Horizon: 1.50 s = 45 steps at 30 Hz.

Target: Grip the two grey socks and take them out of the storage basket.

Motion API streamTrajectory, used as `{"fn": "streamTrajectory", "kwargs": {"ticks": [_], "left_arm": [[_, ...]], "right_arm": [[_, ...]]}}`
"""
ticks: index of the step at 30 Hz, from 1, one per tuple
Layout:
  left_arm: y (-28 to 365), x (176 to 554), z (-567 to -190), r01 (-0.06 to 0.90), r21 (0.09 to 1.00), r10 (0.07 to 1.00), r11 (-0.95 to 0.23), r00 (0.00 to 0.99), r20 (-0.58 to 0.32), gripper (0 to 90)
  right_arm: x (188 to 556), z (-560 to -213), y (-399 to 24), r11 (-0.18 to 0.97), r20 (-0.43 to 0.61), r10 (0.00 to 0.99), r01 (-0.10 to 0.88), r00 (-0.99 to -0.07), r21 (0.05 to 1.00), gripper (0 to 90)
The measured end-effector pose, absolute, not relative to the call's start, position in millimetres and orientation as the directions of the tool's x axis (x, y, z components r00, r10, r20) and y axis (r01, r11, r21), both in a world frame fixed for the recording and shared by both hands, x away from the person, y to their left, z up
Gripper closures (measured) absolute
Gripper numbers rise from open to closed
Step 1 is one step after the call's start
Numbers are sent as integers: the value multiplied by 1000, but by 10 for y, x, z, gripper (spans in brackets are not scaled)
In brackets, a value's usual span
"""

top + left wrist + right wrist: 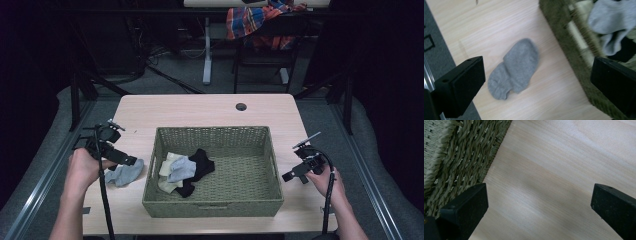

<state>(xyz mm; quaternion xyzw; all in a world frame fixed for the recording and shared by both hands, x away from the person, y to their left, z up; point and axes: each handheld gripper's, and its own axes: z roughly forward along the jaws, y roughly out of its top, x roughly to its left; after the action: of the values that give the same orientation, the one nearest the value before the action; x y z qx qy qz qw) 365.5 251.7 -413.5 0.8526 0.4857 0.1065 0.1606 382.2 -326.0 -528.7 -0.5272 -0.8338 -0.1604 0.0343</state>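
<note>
Lying flat on the table [210,107] near its left edge, just outside the left wall of the woven basket [212,207], a grey sock [515,67] is seen folded over on itself. It is judged to be light, soft and limp, so that it would sag and unfold if lifted by one end; a hold is best taken across the doubled middle, where two layers can be pinched together against the tabletop. Its long axis is seen in the high view to run roughly from the table's left edge towards the basket, the rounded end lying nearer the basket; which end is toe and which cuff cannot be told.

The left gripper [536,82] is held above the sock with its jaws spread wide and nothing between the pads. The right gripper [539,207] is held over bare table by the basket's right wall, near the right edge, its jaws likewise wide apart and holding nothing.

Inside the basket, towards its left side, a small heap of socks is seen: a cream sock [167,165], a second grey sock [182,169] and a black sock [200,165], overlapping one another.
</note>
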Motion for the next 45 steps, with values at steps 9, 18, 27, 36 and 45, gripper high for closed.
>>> {"fn": "streamTrajectory", "kwargs": {"ticks": [9, 18, 27, 36, 45], "left_arm": [[2173, 3657, -4000, 735, 397, 811, -550, 584, 40, 4], [1809, 3711, -4007, 686, 384, 753, -617, 657, 36, 4], [1532, 3776, -4099, 653, 365, 710, -663, 703, 34, 3], [1306, 3835, -4204, 626, 340, 668, -702, 744, 10, 3], [1188, 3850, -4339, 605, 334, 644, -722, 765, 5, 7]], "right_arm": [[3802, -5295, -3266, 374, 217, 878, 895, -426, 243, 8], [3803, -5295, -3266, 375, 216, 878, 895, -427, 243, 8], [3804, -5296, -3270, 375, 219, 877, 894, -428, 244, 8], [3798, -5303, -3268, 367, 217, 882, 898, -419, 245, 8], [3805, -5292, -3283, 387, 213, 875, 892, -435, 233, 8]]}}
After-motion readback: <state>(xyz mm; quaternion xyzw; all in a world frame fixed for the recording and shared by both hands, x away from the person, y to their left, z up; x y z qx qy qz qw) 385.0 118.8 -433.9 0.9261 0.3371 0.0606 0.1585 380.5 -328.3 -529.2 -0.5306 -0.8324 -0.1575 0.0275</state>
